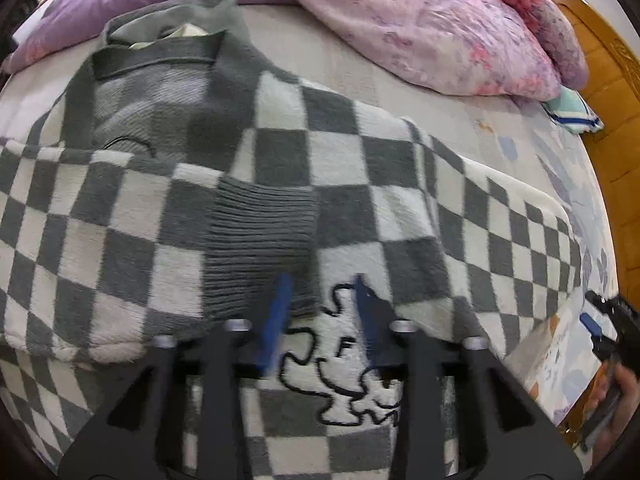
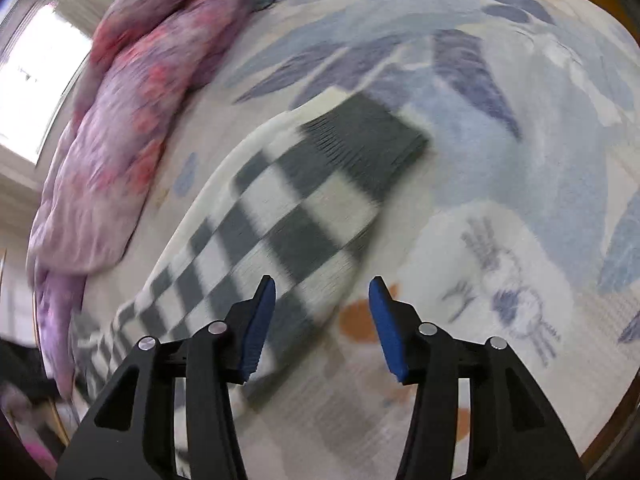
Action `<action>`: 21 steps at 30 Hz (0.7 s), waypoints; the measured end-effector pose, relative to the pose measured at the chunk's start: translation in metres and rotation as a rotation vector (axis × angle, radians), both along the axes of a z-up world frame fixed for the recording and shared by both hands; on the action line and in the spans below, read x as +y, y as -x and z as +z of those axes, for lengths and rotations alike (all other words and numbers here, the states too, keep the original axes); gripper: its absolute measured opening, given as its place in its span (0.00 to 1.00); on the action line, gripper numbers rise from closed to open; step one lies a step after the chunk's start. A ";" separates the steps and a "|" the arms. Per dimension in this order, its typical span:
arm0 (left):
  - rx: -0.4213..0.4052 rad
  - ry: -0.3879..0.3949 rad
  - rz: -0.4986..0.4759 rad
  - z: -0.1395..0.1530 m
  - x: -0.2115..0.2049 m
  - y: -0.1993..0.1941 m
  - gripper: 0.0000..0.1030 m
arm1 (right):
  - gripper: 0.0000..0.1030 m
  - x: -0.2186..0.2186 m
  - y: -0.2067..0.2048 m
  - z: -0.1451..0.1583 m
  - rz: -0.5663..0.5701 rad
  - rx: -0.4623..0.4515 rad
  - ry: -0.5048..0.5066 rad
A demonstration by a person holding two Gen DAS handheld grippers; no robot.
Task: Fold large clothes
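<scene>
Grey-and-white checkered fleece sweater (image 1: 360,184) spread flat on bed with pale blue-patterned sheet (image 2: 520,168). One sleeve folded across chest, ribbed grey cuff (image 1: 260,248) beside black-outlined cartoon patch (image 1: 340,360). Other sleeve (image 2: 288,216) stretched out over sheet. Left gripper (image 1: 320,320) released, above cuff. Right gripper (image 2: 322,320) released, over sleeve edge. Pink-purple floral quilt (image 1: 420,20) bunched behind.

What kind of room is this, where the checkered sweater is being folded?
Most likely a bedroom. The checkered sweater lies on a bed with a printed sheet, a rumpled purple quilt is heaped at the far side, and a wooden bed frame edges it.
</scene>
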State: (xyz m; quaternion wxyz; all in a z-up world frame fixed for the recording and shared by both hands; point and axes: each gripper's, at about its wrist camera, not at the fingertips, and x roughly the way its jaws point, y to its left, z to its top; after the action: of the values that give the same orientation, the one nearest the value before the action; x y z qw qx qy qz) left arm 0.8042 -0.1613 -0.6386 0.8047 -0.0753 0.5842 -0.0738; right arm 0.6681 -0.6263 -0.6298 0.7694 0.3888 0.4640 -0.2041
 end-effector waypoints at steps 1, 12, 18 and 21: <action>-0.005 0.004 -0.021 -0.001 -0.007 0.001 0.48 | 0.46 -0.006 -0.001 -0.003 -0.017 0.005 -0.001; 0.095 -0.052 -0.109 -0.045 -0.043 -0.003 0.48 | 0.28 -0.046 -0.027 -0.047 -0.119 -0.086 -0.164; 0.072 0.034 -0.087 -0.028 -0.028 0.001 0.48 | 0.08 -0.030 -0.030 -0.016 -0.057 -0.087 0.002; 0.035 0.098 -0.058 -0.006 -0.010 0.011 0.57 | 0.08 -0.008 -0.031 0.015 -0.001 -0.119 0.111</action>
State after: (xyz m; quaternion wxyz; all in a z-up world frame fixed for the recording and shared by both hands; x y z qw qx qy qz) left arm 0.7932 -0.1713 -0.6447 0.7873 -0.0988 0.5958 -0.1245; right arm 0.6987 -0.6347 -0.6152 0.8159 0.3573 0.4052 -0.2062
